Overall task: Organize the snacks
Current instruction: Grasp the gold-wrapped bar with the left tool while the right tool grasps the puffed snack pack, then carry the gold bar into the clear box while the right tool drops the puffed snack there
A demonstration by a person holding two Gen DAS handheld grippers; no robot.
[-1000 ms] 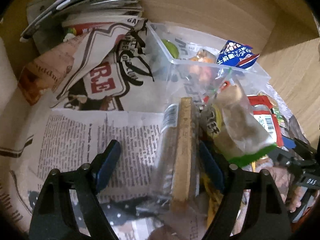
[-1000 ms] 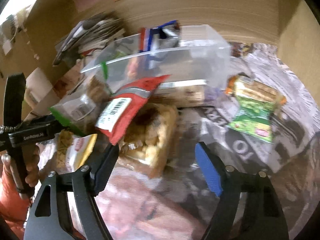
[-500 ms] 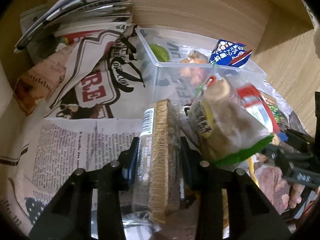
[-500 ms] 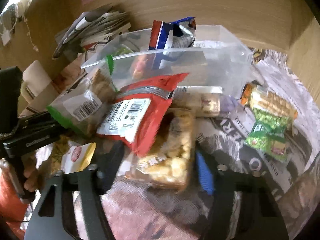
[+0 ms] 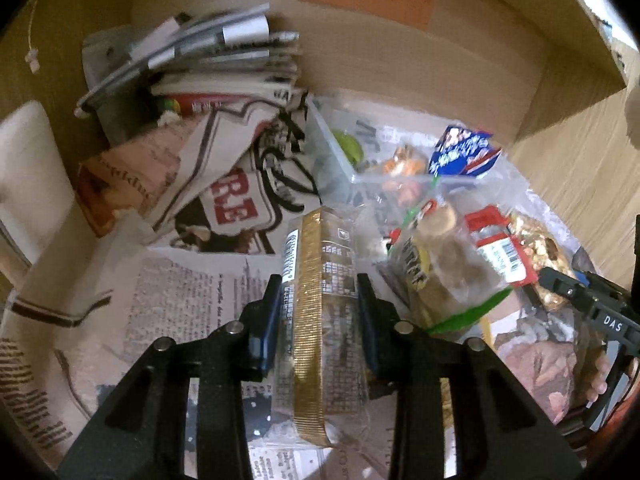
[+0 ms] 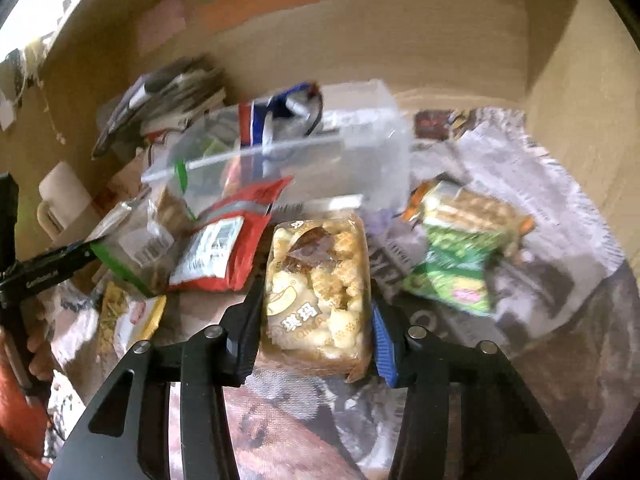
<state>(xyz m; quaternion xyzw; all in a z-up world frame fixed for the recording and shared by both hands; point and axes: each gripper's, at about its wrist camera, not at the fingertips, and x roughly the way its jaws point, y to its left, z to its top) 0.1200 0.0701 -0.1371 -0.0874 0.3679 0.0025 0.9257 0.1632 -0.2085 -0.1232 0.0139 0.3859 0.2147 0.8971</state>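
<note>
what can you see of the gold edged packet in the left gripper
The gold-edged packet is a long flat snack in clear crinkled wrap, its ribbed gold edge turned up toward the camera, with a white barcode strip on one face and small printed text on the other. It stands on edge, pointing away along the left gripper, whose blue pads press both flat faces. Its near end hangs over the newspaper; whether it touches the paper cannot be told.

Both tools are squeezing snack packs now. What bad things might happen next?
The left tool pinches the gold-edged pack by its slippery wrapper, so it might slide out. The right tool squeezes the puffed-rice pack; a hard squeeze could crumble it. The clear box already has a blue packet sticking out, and the red packet leans against it, so dropping more in may knock things over.
</note>
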